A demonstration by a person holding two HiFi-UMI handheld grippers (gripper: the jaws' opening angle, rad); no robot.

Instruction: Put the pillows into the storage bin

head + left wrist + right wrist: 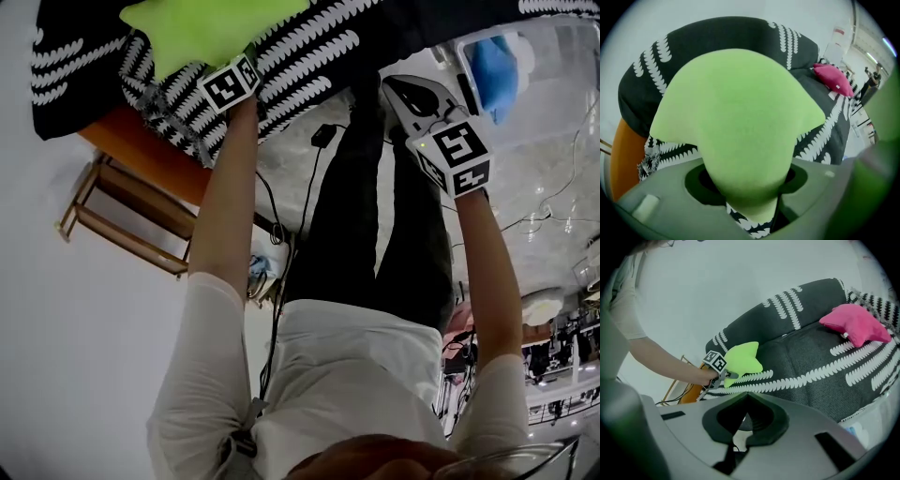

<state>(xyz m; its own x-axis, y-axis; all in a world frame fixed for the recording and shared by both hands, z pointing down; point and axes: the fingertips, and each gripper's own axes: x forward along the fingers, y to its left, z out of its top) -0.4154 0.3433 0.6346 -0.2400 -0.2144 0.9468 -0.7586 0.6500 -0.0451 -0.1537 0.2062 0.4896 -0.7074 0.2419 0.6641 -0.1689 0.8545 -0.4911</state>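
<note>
Here the pick-up step is judged to be in hand. The green pillow point(736, 117), a star-shaped one, is lying on the seat of the sofa point(811, 352), at the sofa's end nearest the wall. One of its points is pinched between the jaws of the left gripper point(749, 201), so a hold on it has been taken, though it has not yet been lifted clear of the sofa. The right gripper point(743, 420) is held off the sofa's front edge, its jaws drawn together with nothing between them. A pink pillow point(855, 324) is seen untouched at the sofa's far end. The storage bin point(562, 66), translucent and with something blue in it, stands off the sofa, beyond its front edge on the right gripper's side.

Next, the green pillow would need to be raised off the sofa and carried across to the bin. As only one soft point is held, a slip is thought possible; a firm grip and a steady carry are called for.
</note>
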